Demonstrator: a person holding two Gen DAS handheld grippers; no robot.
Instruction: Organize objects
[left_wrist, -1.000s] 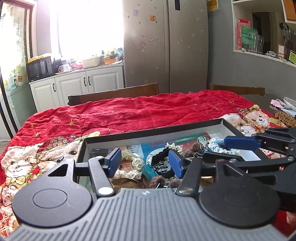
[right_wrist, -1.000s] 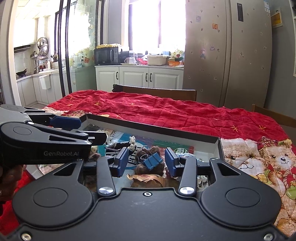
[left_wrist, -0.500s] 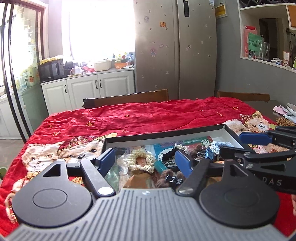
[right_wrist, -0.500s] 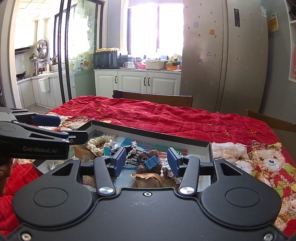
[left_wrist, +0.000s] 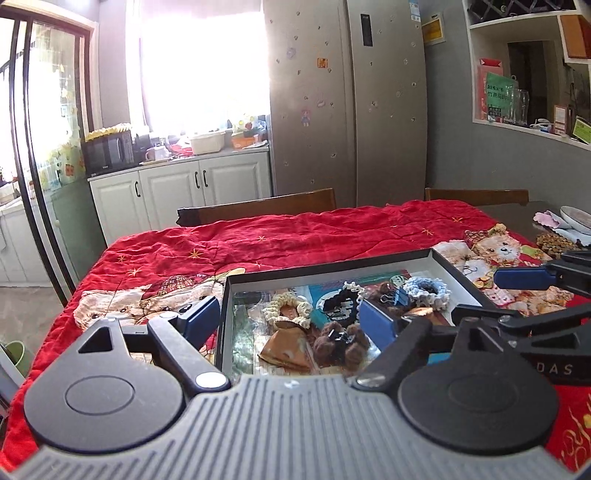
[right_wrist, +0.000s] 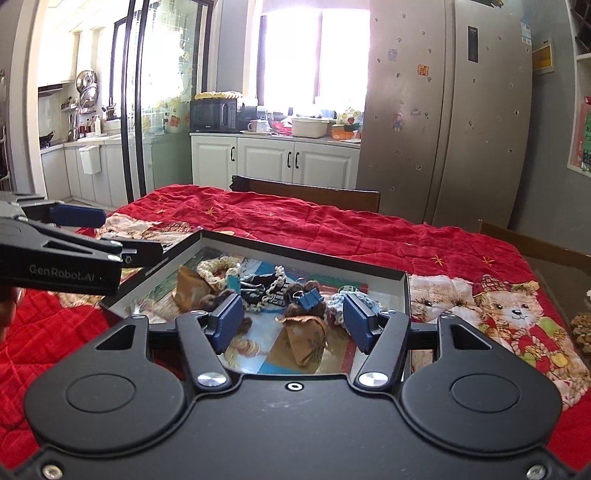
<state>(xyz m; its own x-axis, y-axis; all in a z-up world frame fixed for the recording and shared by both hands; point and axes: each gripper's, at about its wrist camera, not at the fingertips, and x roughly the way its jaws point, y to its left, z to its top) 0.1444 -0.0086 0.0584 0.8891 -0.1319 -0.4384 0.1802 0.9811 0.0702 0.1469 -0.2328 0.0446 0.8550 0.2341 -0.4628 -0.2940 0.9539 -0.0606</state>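
A red bear-print quilt (left_wrist: 332, 236) covers the table, bearing a shallow black-rimmed tray (left_wrist: 332, 266).

One shallow black-rimmed box (left_wrist: 332, 266) holds two tan folded paper pieces (right_wrist: 306, 338), one blue binder clip (right_wrist: 310, 298), one cream crocheted scrunchie (left_wrist: 288, 308), one pale-blue crocheted scrunchie (left_wrist: 426, 290) and one brown fuzzy scrunchie (left_wrist: 338, 341)

Sunlit window (left_wrist: 199, 70) (glare, perhaps curtained), white cabinets (right_wrist: 291, 162), steel fridge (left_wrist: 347, 99).

Left gripper (left_wrist: 291, 321) jaws just opening wide, empty, right gripper (right_wrist: 293, 321) jaws likewise
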